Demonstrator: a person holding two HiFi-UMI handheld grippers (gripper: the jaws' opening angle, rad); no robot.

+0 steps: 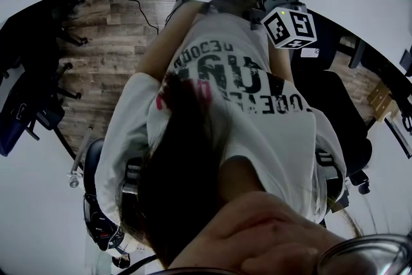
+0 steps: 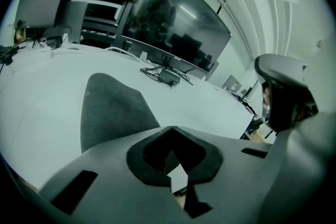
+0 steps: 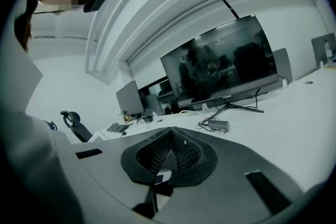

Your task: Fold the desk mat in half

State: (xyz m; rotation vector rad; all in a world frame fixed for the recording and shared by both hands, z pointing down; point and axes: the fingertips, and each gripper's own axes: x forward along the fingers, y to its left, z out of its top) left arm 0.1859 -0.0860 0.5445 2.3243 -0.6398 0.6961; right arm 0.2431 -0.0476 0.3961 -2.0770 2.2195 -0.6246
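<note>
- white desk [image 2: 220,105] ahead carries a monitor [image 2: 178,29]; no mat shows in any view, so i can't judge the fold done or begun.
- dark mesh shape [image 2: 110,107] beside it looks like a chair back, not the mat.
- left fingers [image 2: 149,153] and right fingers [image 3: 155,153] are pressed together, pinching nothing.
- no containers in sight.

Dim, cool-toned fisheye frames with dark, warped edges.

Right gripper [image 3: 170,129] with jaws together — dark monitor [image 3: 223,63] on white desk [image 3: 299,113] beyond.
</note>
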